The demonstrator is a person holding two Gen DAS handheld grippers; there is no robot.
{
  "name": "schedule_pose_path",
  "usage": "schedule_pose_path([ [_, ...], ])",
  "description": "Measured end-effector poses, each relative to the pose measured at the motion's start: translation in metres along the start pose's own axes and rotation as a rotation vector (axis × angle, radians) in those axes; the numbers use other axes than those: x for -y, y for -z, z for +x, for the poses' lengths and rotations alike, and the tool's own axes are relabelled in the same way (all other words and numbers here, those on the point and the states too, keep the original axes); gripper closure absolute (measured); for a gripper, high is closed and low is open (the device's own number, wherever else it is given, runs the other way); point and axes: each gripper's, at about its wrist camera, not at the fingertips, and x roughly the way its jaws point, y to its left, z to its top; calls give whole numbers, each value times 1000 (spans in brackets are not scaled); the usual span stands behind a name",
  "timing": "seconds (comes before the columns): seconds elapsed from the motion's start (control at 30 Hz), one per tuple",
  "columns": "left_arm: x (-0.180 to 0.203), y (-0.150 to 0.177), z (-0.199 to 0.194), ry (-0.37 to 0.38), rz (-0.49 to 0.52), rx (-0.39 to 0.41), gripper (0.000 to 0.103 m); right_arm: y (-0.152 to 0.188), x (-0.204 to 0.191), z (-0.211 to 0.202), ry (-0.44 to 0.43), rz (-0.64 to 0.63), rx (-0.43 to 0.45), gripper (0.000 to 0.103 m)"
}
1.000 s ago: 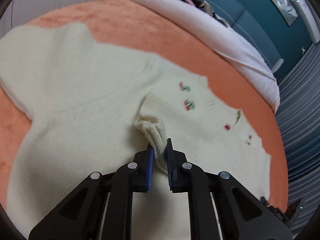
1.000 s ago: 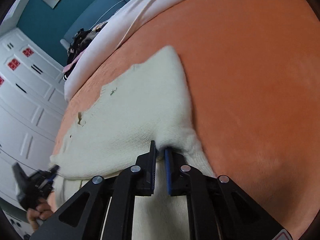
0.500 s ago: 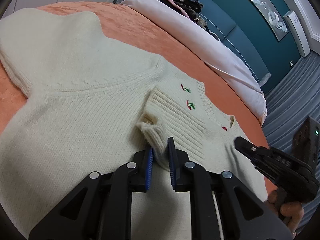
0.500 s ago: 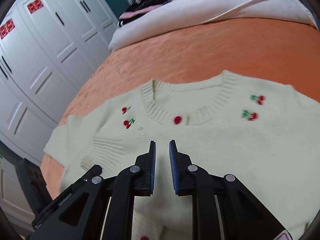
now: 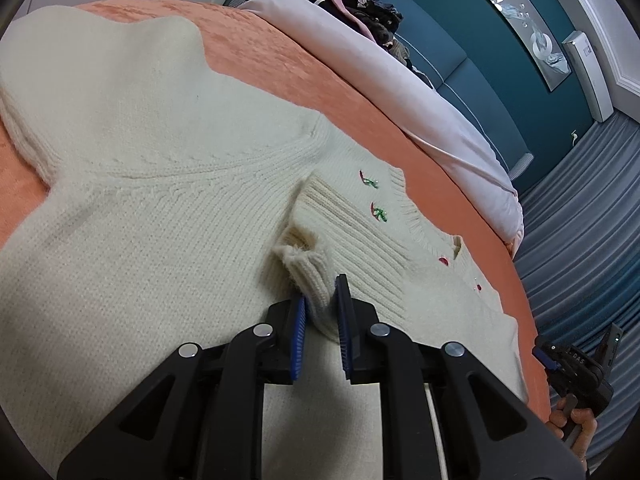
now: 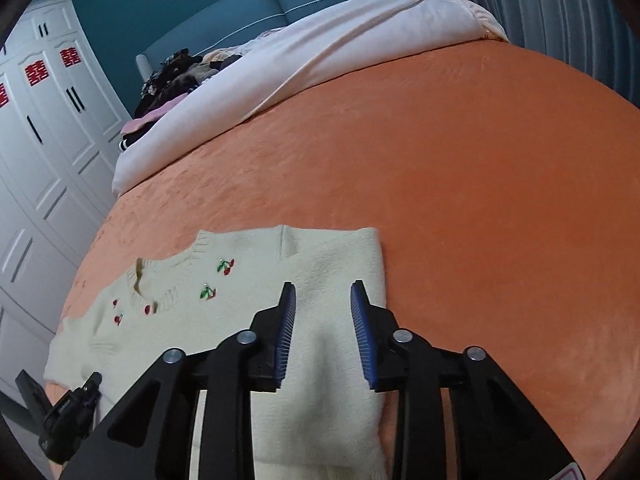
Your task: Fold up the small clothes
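Pinching point: left tongs (image 5: 322, 300) are clamped on the ribbed cuff (image 5: 310, 276) of a sleeve, right at their tips, the knit bunched up between the blue pads.
Free side: right tongs (image 6: 323, 300) are spread wide with nothing between them, poised over the sweater's folded right edge.
Garment: cream cherry sweater (image 6: 224, 320) lies flat on the orange bed (image 6: 460, 200), just ahead of and under both tongs; the neckline (image 6: 150, 296) sits ahead-left of the right tongs.
Step, as I read it: laying the sleeve across the chest.
Doing it well: carry the cuff low and level, set it inside the body outline, then release without dragging; the right tongs could pin the body so it doesn't shift.
Beyond: pale quilt (image 6: 320, 40) heaped at the far end, well apart.
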Motion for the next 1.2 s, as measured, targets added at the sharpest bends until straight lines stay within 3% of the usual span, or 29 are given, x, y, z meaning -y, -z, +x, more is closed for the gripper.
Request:
schedule_pose_path([
  [0.03, 0, 0, 0, 0, 0, 0, 88, -4, 4, 10, 33, 11, -11, 60],
  [0.1, 0, 0, 0, -1, 1, 0, 88, -10, 10, 41, 45, 43, -85, 55],
  [0.17, 0, 0, 0, 0, 2, 0, 88, -17, 10, 60, -23, 51, -148, 75],
  [0.2, 0, 0, 0, 0, 2, 0, 88, -24, 4, 54, -52, 26, -119, 88],
  [0.23, 0, 0, 1, 0, 2, 2, 88, -28, 0, 43, -89, 7, -64, 90],
  [0.3, 0, 1, 0, 0, 8, 7, 88, -30, 9, 32, -123, 12, -7, 92],
  [0.37, -1, 2, 1, 3, 10, 9, 88, -14, 34, 65, -46, 39, -127, 94],
  [0.4, 0, 2, 1, 1, 13, 8, 88, -9, 42, 68, -82, 62, -121, 94],
  [0.47, 0, 2, 1, 1, 12, 8, 88, -18, 42, 52, -83, 111, -101, 93],
  [0.57, 0, 2, 1, 1, 13, 8, 88, -18, 17, 3, -74, 26, -12, 91],
  [0.6, 0, 2, 0, 2, 13, 8, 88, -10, 10, -12, -76, -4, 8, 85],
  [0.7, 0, 2, 1, 1, 12, 6, 88, 28, 8, -34, -34, -46, -12, 31],
  [0.77, 0, 2, 1, 0, 13, 6, 88, 55, 13, -17, 27, -56, -93, 31],
  [0.8, 0, 2, 0, 0, 12, 6, 88, 68, 15, -2, 28, -45, -151, 44],
  [0.87, 1, 2, 1, -2, 13, 5, 88, 67, 15, -8, -36, -37, -126, 84],
  [0.9, 1, 1, 1, -4, 14, 4, 88, 59, 14, -18, -53, -18, -95, 89],
  [0.97, 1, 1, 1, -9, 18, 4, 88, 46, 20, -40, -106, 16, -26, 94],
  [1.0, 1, 2, 1, -9, 19, 4, 88, 46, 25, -41, -91, 13, -15, 95],
  [1.07, 2, 1, 1, -8, 19, 5, 88, 64, 39, -9, 14, -5, -126, 97],
  [1.1, 2, 1, 1, -7, 18, 4, 88, 74, 41, 2, 30, -33, -142, 99],
  [1.2, 3, -2, 0, -8, 4, -13, 87, 63, 23, -26, 74, -46, -89, 93],
])
